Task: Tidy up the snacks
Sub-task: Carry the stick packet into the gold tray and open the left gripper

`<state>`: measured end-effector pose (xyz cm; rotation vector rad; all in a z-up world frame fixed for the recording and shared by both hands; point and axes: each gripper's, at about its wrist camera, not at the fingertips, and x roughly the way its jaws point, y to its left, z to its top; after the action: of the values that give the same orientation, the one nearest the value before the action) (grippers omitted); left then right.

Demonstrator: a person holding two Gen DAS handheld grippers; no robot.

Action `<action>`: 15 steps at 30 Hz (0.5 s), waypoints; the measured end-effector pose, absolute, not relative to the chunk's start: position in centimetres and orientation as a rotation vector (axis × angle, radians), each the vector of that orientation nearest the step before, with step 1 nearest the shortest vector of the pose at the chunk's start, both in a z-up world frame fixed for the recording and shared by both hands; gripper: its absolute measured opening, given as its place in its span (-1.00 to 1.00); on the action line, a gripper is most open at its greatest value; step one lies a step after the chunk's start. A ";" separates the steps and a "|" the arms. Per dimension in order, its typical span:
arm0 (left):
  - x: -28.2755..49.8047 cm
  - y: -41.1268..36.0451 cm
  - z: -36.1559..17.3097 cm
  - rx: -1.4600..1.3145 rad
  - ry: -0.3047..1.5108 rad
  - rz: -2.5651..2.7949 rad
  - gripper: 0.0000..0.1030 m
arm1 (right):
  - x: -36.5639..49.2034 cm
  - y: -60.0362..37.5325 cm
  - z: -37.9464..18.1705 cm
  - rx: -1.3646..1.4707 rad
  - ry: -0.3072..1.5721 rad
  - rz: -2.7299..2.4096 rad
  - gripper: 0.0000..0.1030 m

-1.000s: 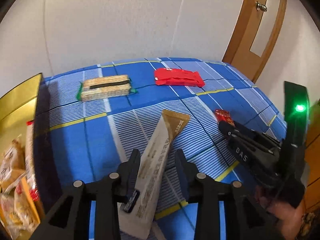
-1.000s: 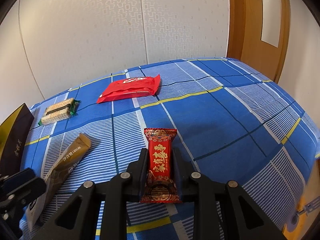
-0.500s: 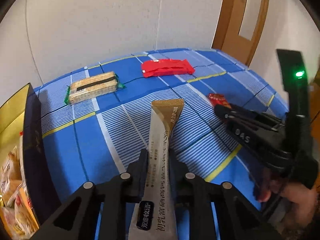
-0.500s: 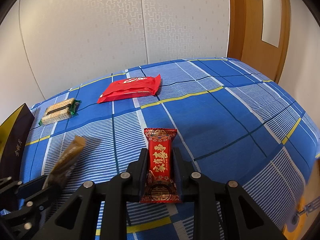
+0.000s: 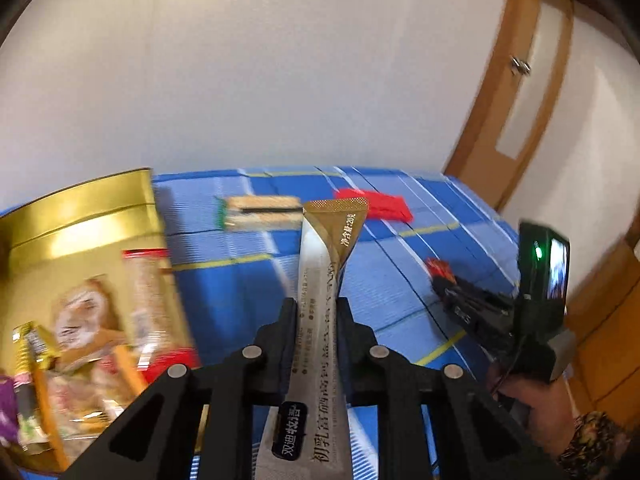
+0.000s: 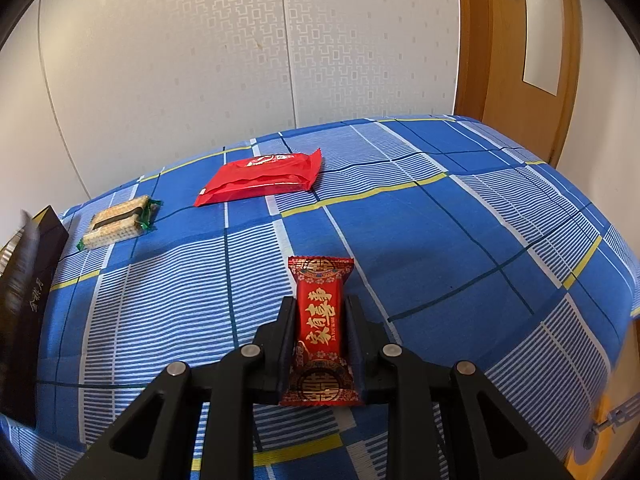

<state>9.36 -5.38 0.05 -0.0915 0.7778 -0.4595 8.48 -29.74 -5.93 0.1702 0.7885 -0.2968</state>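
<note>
At the bed's left edge a gold box (image 5: pixel 80 216) holds glossy wrapped snacks. Left gripper (image 5: pixel 316 312) is clamped on a long gold-tipped sachet (image 5: pixel 320 280), lifted off the checked blue cover (image 6: pixel 440 240). Right gripper (image 6: pixel 320 316) pinches a small red candy (image 6: pixel 320 320). Behind lie a wafer pack (image 6: pixel 116 222) and a flat red packet (image 6: pixel 260 176).

Even daylight, fisheye-bent edges (left wrist view smeared by motion blur).
</note>
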 end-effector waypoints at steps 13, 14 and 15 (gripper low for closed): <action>10.6 7.9 0.6 -0.315 0.767 -0.191 -0.64 | 8.4 -29.4 -5.7 0.181 0.766 -0.243 -0.54; 10.6 8.9 0.5 -0.322 0.766 -0.166 -0.64 | 8.4 -29.4 -5.7 0.187 0.764 -0.237 -0.54; 10.7 9.8 0.3 -0.325 0.767 -0.142 -0.64 | 8.4 -29.5 -5.7 0.195 0.761 -0.230 -0.54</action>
<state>10.72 9.79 0.35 -0.3249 0.7669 -0.1417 8.35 -29.50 -5.71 0.1955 0.7611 -0.2303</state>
